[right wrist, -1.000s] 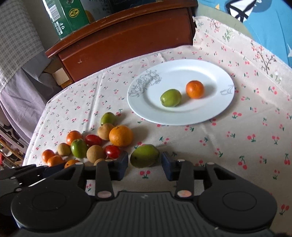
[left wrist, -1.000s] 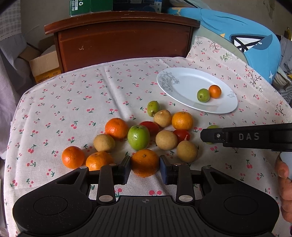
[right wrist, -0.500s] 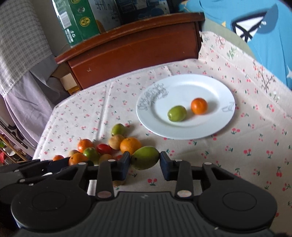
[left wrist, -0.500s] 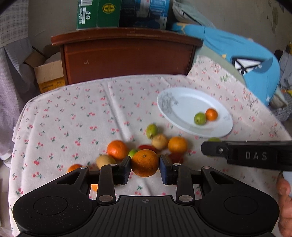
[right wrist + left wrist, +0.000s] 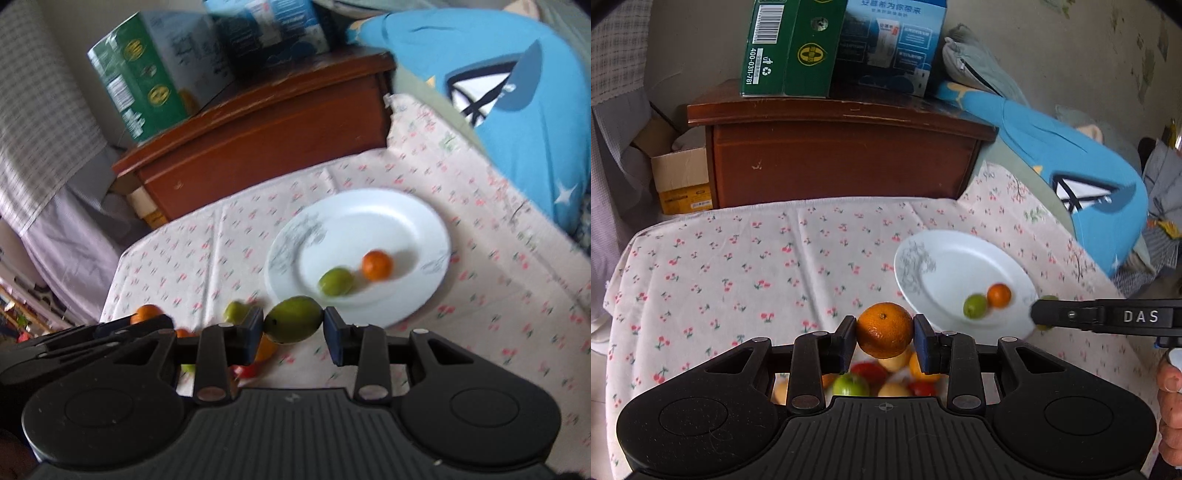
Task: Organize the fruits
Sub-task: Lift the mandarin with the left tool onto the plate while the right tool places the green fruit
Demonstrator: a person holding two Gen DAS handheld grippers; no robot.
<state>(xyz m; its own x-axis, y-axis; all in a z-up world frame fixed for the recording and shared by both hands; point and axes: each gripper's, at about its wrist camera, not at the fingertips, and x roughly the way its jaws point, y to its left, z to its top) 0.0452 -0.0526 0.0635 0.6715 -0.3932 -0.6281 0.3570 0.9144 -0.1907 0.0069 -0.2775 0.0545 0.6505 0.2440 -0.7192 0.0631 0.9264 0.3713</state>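
An orange (image 5: 884, 329) is clamped across its widest part in the left gripper (image 5: 884, 341) and a green fruit (image 5: 294, 324) in the right gripper (image 5: 294, 328), both held above the cloth near the white plate (image 5: 388, 206); firm, light, roll-prone fruit is judged

The cherry-print cloth-covered surface (image 5: 738, 266) lies bare across the left and centre of the left wrist frame, giving open passage. At centre right, the white oval plate (image 5: 945, 266) has free room on its left part; a small green fruit (image 5: 974, 305) and small orange fruit (image 5: 998, 295) occupy its lower right. A dark wooden cabinet (image 5: 842, 162) blocks the far edge.
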